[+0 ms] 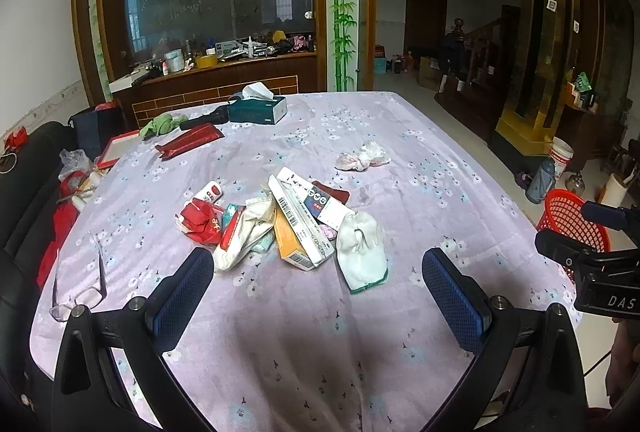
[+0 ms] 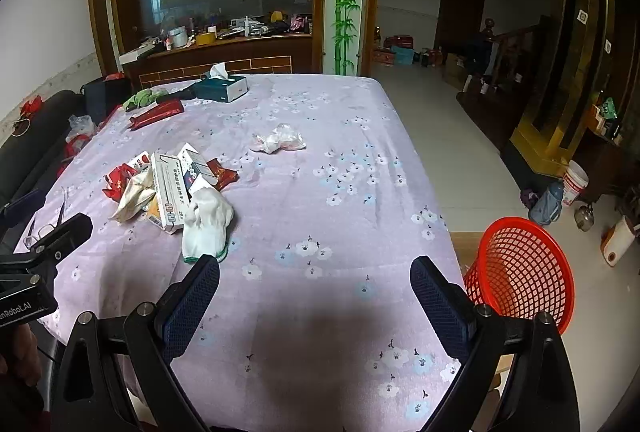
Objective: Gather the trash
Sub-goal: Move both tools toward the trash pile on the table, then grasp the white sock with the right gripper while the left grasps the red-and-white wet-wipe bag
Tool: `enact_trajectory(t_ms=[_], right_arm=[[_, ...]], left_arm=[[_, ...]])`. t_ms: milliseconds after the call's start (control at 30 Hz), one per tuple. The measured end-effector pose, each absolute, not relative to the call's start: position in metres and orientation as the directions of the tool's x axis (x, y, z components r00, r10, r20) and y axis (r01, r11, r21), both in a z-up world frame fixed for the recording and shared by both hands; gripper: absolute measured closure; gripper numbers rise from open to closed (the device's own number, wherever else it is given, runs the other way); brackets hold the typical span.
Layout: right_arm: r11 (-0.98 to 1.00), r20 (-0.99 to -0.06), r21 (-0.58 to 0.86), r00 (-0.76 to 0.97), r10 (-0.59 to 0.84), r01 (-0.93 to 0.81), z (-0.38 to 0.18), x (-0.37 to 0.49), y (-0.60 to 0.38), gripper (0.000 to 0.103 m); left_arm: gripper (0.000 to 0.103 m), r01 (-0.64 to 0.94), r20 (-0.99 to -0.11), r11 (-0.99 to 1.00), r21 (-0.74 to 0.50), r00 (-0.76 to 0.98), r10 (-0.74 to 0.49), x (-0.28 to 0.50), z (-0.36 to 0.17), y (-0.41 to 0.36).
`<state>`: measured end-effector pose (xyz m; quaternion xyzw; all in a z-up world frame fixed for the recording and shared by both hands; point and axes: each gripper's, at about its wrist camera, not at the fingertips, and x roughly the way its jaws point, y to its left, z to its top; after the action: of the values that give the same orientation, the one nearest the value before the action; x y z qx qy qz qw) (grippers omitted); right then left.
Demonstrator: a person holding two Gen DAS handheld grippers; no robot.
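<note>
On the bench (image 1: pixel 400 159) we read "28" on a box (image 2: pixel 170 187) in the trash; other print blurs. Both tools, left (image 1: pixel 318 272) and right (image 2: pixel 315 280), spread wide, empty.

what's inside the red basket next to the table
The red basket is tilted toward the right wrist camera, and the mesh wall and bottom that show look bare, with no trash visible. Its near inner side, below the rim, is hidden.
</note>
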<state>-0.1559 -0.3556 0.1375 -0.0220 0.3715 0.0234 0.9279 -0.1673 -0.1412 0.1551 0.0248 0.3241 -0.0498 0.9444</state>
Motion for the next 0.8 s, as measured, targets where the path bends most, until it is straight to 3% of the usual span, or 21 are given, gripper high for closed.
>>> enact_trajectory(t_ms=[167, 500, 600, 667, 800], right_arm=[[0.998, -0.695, -0.009, 0.718, 0.038, -0.061, 0.137, -0.155, -0.353, 0.007], [0.987, -0.744, 0.116, 0.648, 0.162, -0.113, 0.119, -0.140, -0.338, 0.026], [0.976, -0.759, 0.168, 0.614, 0.217, -0.137, 0.111, -0.133, -0.329, 0.033], [0.967, -0.771, 0.202, 0.584, 0.254, -0.153, 0.104, -0.126, -0.321, 0.036], [0.955, -0.788, 0.239, 0.540, 0.295, -0.173, 0.092, -0.112, -0.307, 0.042]], left_arm=[[0.000, 0.106, -0.619, 0.994, 0.010, 0.782, -0.077, -0.166, 0.153, -0.141], [0.001, 0.067, -0.668, 0.995, -0.068, 0.738, -0.096, -0.156, 0.141, -0.098], [0.009, 0.067, -0.692, 0.995, -0.078, 0.714, -0.102, -0.149, 0.135, -0.083], [0.025, 0.059, -0.723, 0.993, -0.099, 0.681, -0.113, -0.138, 0.127, -0.069], [0.033, 0.070, -0.768, 0.987, -0.145, 0.621, -0.157, -0.114, 0.110, -0.047]])
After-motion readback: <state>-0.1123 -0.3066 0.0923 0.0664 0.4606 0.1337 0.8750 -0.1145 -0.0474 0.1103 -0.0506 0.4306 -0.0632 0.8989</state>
